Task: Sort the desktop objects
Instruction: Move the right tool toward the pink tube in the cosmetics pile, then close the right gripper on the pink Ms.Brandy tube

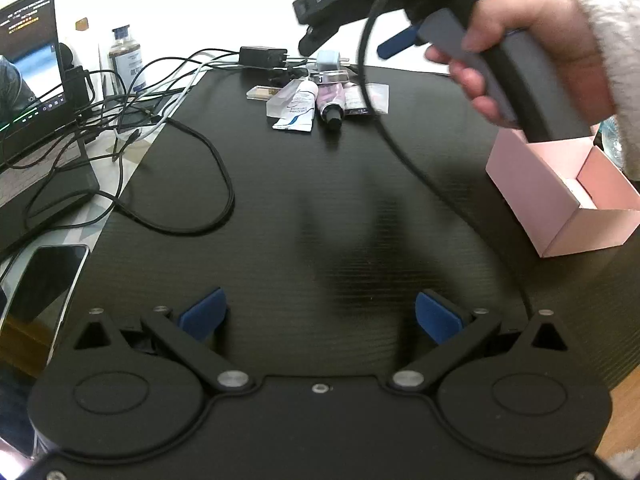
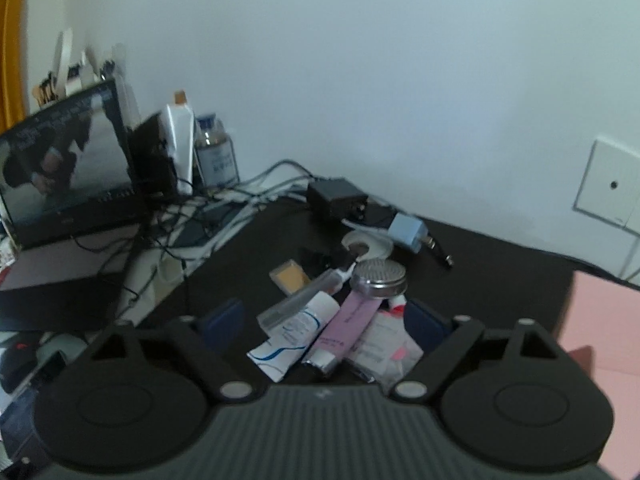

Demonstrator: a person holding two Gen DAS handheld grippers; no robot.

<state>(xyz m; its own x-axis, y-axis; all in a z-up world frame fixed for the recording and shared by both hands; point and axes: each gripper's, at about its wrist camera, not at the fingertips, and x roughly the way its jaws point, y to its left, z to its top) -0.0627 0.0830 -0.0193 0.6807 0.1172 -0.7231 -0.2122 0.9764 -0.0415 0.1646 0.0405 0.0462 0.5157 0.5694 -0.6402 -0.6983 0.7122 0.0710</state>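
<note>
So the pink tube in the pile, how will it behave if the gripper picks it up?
The pink tube looks soft, with a flat crimped end, so it will probably bend and squash. It seems light. It lies against the white tube and a clear sachet, so these may shift with it.

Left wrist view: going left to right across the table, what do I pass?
Phone → laptop → brown bottle → black cable loop → white tube → pink tube → pink box.

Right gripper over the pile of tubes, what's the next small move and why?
Probably lower the right gripper onto the pink tube and close. Its jaws are open and empty, the tube lies between them, and the pink box stands open nearby.
</note>
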